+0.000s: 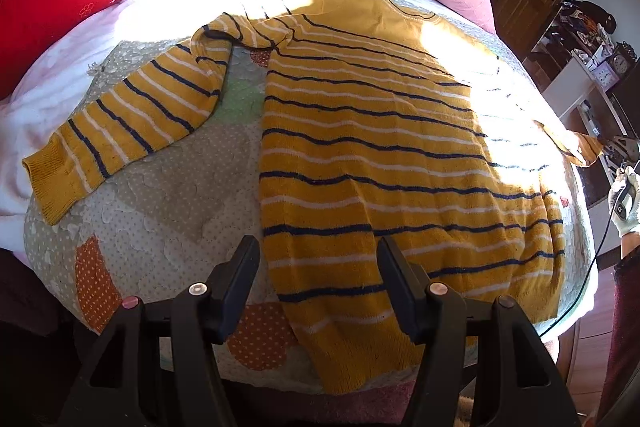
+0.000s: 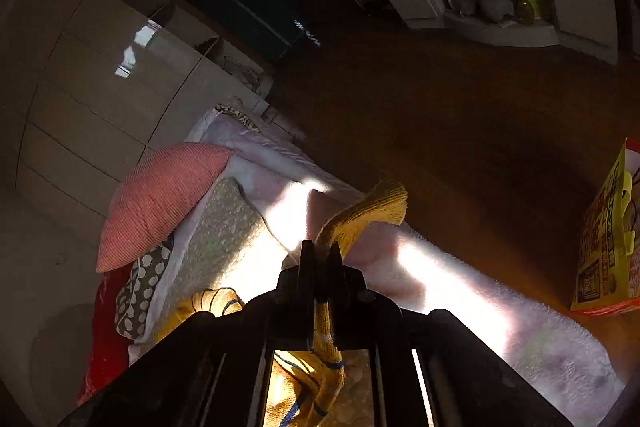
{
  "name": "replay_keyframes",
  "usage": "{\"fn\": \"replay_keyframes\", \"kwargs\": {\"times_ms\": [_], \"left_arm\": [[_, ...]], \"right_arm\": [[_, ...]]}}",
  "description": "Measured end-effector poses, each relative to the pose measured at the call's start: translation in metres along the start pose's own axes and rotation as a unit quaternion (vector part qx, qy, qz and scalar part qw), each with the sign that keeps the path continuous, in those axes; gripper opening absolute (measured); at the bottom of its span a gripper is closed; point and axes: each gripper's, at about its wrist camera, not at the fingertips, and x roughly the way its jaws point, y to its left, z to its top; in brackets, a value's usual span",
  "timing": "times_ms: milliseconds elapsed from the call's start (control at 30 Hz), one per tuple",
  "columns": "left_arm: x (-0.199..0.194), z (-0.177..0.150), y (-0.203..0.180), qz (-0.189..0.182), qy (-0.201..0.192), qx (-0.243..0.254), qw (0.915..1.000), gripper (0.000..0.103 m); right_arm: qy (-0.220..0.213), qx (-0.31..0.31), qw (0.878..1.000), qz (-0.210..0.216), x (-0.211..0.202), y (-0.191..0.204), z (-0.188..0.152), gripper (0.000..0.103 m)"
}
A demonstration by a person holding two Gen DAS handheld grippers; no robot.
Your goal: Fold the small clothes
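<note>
One sleeve cuff (image 2: 376,205) pinched in right gripper (image 2: 320,251); left gripper (image 1: 318,259) gapes empty.

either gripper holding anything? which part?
Right gripper is shut on the striped sweater, at its sleeve cuff. Left gripper is open, holding nothing.

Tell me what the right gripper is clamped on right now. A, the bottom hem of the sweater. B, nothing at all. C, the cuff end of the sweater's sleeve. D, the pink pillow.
C: in the right wrist view the right gripper is shut on the yellow sleeve of the sweater, with the ribbed cuff poking out past its fingertips.
</note>
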Motion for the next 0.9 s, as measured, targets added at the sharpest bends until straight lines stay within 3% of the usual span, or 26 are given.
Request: {"fn": "replay_keyframes", "kwargs": {"times_ms": [100,200,300,367,600,667,733,800,867,900], "left_arm": [[0.001,-0.001,0.004,-0.007,-0.002,-0.005,1.0,0.06],[0.002,0.003,0.01,-0.012,-0.004,-0.01,0.9999,0.06],[-0.002,0.018,0.011,-0.017,-0.023,-0.005,0.9996,0.061],[-0.005,0.03,0.009,-0.015,-0.041,0.005,0.999,0.071],[0.014,0.075,0.008,-0.052,-0.048,-0.021,0.9973,0.073],[0.024,0.089,0.001,-0.068,-0.044,-0.023,0.9964,0.073],[0.036,0.102,-0.011,-0.08,-0.039,-0.016,0.9959,0.073],[0.049,0.114,-0.025,-0.099,-0.028,-0.008,0.9947,0.074],[0.062,0.123,-0.04,-0.11,-0.013,-0.001,0.9938,0.074],[0.068,0.128,-0.047,-0.115,-0.007,0.004,0.9933,0.074]], "right_arm": [[-0.046,-0.014,0.999,0.013,-0.042,0.031,0.024,0.006],[-0.062,-0.057,0.996,0.027,-0.066,0.079,0.029,0.006],[-0.056,-0.111,0.991,0.048,-0.069,0.132,0.014,0.006],[-0.036,-0.149,0.986,0.066,-0.062,0.16,-0.007,0.006],[0.107,-0.26,0.952,0.12,0.022,0.225,-0.135,0.006],[0.162,-0.276,0.937,0.142,0.05,0.231,-0.179,0.006],[0.239,-0.295,0.911,0.162,0.076,0.228,-0.226,0.009],[0.297,-0.325,0.886,0.146,0.096,0.226,-0.265,0.02],[0.332,-0.323,0.873,0.152,0.1,0.213,-0.285,0.022],[0.336,-0.307,0.875,0.165,0.097,0.206,-0.284,0.024]]}}
